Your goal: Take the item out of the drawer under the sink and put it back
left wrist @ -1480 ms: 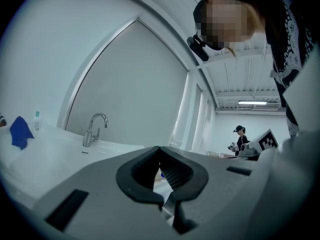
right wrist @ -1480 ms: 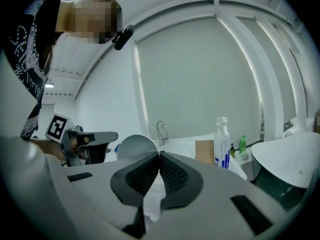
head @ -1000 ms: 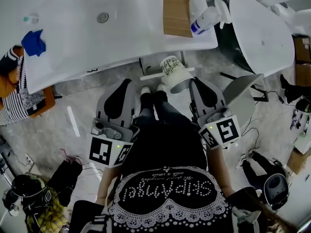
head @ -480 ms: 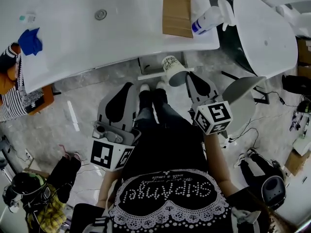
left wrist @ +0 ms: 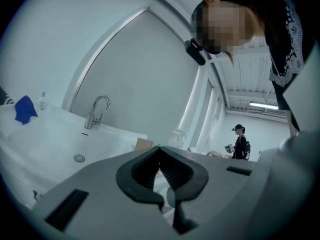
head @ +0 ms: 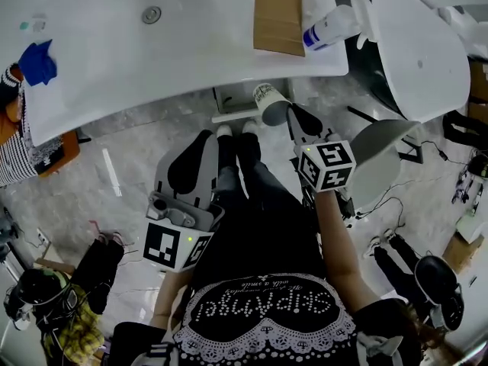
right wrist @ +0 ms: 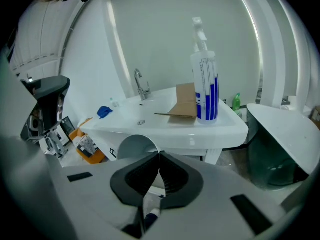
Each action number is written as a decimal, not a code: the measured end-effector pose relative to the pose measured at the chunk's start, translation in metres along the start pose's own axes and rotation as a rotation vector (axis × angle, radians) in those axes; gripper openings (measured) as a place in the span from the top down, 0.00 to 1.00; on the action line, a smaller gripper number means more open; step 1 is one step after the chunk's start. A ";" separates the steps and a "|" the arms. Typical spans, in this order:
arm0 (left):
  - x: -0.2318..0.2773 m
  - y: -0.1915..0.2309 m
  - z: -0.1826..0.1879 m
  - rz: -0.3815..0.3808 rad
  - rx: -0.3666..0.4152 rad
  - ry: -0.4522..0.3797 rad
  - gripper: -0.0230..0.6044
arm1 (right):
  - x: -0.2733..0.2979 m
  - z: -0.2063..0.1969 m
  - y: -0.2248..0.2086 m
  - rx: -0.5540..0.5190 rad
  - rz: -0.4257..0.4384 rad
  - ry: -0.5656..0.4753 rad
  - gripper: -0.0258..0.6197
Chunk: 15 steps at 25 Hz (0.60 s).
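Two tongs reach out ahead of the person's legs. The right tongs (head: 294, 119) are clenched on the thin wall of a paper cup (head: 268, 102). The cup hangs tilted in the air, mouth toward the tongs, just below the front edge of the white sink worktop (head: 175, 52). The left tongs (head: 203, 136) are pressed together with nothing between them, nearer the person. On the worktop a spray bottle (head: 326, 30) stands beside a cardboard piece (head: 278, 14), and a blue cloth (head: 36, 61) lies at the far left.
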<state>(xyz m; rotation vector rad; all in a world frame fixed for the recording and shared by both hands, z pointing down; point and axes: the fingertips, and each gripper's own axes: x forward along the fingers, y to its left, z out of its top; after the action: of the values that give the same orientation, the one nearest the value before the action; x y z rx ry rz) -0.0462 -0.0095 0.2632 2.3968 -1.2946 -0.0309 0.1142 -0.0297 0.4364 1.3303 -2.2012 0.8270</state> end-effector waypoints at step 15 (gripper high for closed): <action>0.005 -0.002 -0.043 -0.012 -0.061 0.051 0.96 | 0.066 -0.051 -0.025 0.081 -0.049 0.101 0.92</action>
<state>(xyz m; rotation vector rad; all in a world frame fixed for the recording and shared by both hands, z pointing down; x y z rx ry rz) -0.0326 0.0020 0.3023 2.3396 -1.2385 -0.0128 0.1109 -0.0458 0.5215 1.3443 -2.0694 0.9528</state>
